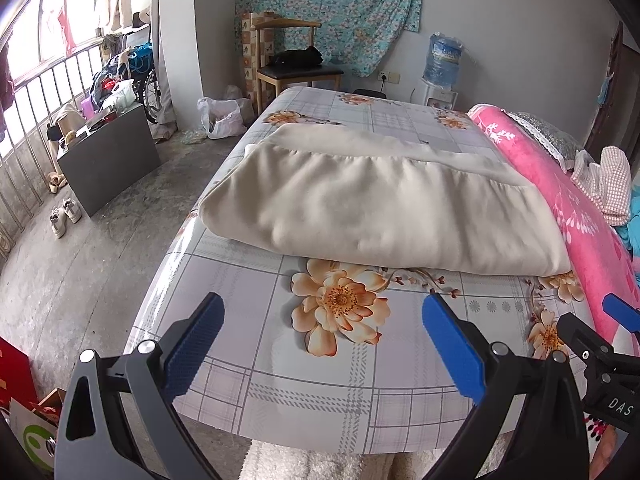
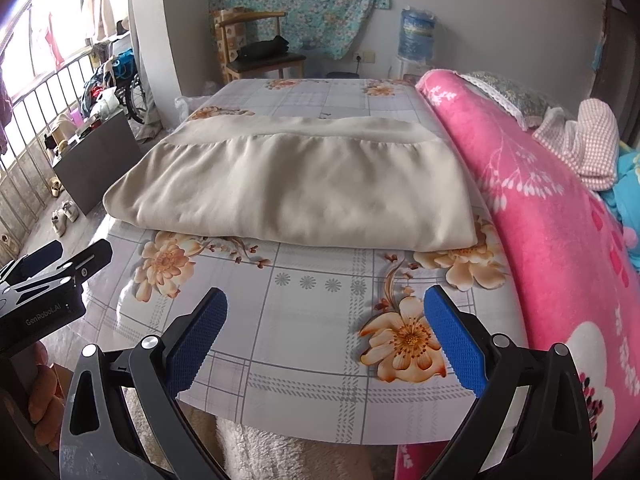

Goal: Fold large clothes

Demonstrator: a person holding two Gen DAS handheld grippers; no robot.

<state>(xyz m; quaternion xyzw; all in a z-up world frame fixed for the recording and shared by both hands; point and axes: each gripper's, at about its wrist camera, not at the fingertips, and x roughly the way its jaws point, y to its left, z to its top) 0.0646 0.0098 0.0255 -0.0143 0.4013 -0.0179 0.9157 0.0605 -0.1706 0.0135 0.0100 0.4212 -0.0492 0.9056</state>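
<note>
One cream garment (image 1: pixel 372 204) lay folded in the middle of the table (image 1: pixel 304 408), on its flowered cloth, with one pink blanket (image 1: pixel 560 204) touching its right edge. Two hand-held grippers hovered over the near edge: the left hand-held gripper (image 1: pixel 322 344) and the right hand-held gripper (image 2: pixel 326 336) both gaped wide, holding nothing. Beyond the table stood one wooden chair (image 1: pixel 298 62) and one water bottle (image 1: pixel 442 60).

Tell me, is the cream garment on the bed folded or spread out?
Folded: the cream garment lies as a thick, layered rectangle with doubled edges on the bed.

The cream folded garment (image 1: pixel 372 208) hid part of the floral tablecloth (image 1: pixel 320 392) (its inner layers were not visible).
</note>
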